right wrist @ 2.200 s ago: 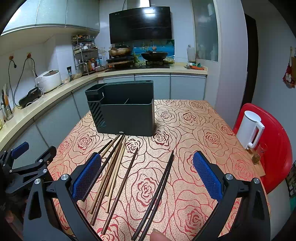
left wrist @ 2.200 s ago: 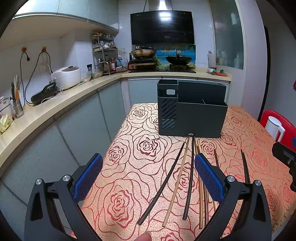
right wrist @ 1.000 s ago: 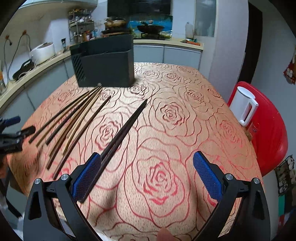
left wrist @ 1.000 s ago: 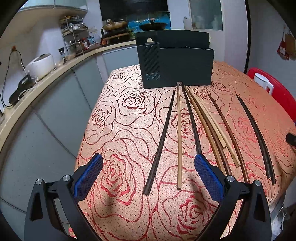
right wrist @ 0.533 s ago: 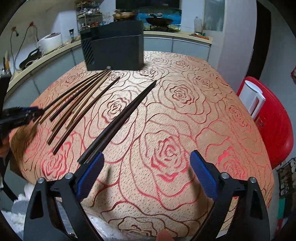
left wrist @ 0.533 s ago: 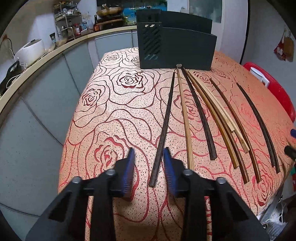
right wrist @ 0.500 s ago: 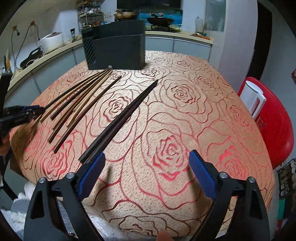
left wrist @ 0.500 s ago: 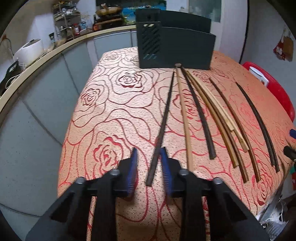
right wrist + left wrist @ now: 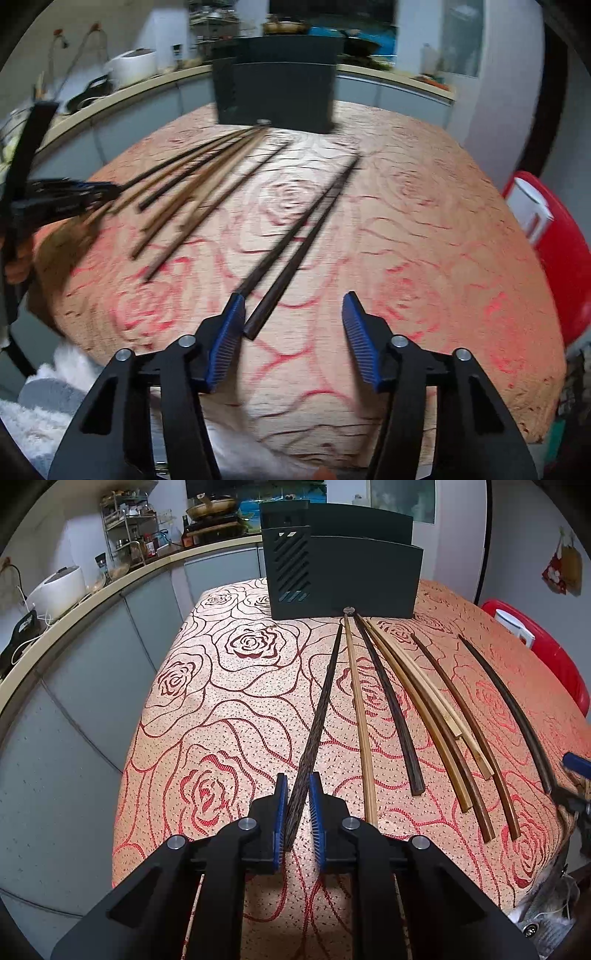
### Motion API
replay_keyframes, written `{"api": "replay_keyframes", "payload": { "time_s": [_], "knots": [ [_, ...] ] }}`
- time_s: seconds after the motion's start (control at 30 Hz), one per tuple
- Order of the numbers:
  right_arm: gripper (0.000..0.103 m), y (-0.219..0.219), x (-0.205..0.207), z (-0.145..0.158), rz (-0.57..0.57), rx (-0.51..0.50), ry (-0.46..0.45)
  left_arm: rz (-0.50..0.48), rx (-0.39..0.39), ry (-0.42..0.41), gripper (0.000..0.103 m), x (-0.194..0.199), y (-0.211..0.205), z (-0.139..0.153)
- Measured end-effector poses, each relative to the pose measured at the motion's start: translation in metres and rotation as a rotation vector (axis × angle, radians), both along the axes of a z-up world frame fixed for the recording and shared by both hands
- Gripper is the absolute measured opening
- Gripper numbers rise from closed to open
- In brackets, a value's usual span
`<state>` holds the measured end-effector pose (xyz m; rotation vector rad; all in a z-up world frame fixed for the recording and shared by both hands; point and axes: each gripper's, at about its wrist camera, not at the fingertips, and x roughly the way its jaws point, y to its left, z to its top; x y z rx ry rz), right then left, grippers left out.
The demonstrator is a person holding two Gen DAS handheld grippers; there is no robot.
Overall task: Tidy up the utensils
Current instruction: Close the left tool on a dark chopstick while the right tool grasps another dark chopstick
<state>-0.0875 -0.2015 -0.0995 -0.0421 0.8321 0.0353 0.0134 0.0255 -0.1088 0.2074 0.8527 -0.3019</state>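
I am holding a two-finger gripper in each hand over a table (image 9: pixel 229 686) covered with a rose-patterned cloth. At the far end stands a dark utensil holder (image 9: pixel 343 579). Chopsticks lie fanned across the cloth, their far tips gathered just in front of the holder.

On the left, my left gripper (image 9: pixel 297 810) has its blue pads closing on the near end of the leftmost chopstick, a dark speckled chopstick (image 9: pixel 321 709); the stick sits between the pads and they appear to pinch it. Just to its right lies a pale wooden chopstick (image 9: pixel 360 716), then another dark one (image 9: pixel 391 709), a cluster of tan and brown sticks (image 9: pixel 439 723), and a dark brown one (image 9: pixel 469 716).

Further right lies a dark pair of chopsticks (image 9: pixel 295 240), apart from the rest. My right gripper (image 9: pixel 293 317) is about half open and closing; the near ends of that pair lie just inside its left pad, with the right pad well clear. This view is blurred.

Far right, beyond the table edge, a white kettle (image 9: pixel 532 210) sits on a red chair (image 9: pixel 569 266).
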Motion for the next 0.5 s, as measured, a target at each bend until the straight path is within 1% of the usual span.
{"api": "replay_keyframes", "payload": {
  "time_s": [0.13, 0.17, 0.27, 0.33, 0.4, 0.5],
  "knots": [
    [0.050, -0.022, 0.001, -0.002, -0.078, 0.008, -0.003, 0.006, 0.002, -0.009, 0.012, -0.001, -0.001, 0.000],
    [0.050, -0.026, 0.001, -0.003, -0.085, 0.023, -0.003, 0.006, 0.002, -0.011, 0.012, -0.002, -0.001, 0.000],
    [0.044, -0.024, 0.000, -0.003, -0.068, 0.042, -0.015, 0.011, 0.001, -0.022, 0.012, -0.004, -0.002, -0.001],
    [0.033, -0.017, 0.000, -0.005, -0.047, 0.035, -0.032, 0.014, -0.005, -0.022, 0.012, -0.005, -0.002, -0.001],
    [0.028, -0.014, 0.000, -0.005, -0.035, 0.032, -0.041, 0.017, -0.013, -0.022, 0.012, -0.005, -0.001, -0.001],
    [0.020, -0.016, 0.000, -0.005, -0.046, 0.043, -0.045, 0.010, -0.011, -0.027, 0.010, -0.006, -0.002, 0.000]
  ]
}}
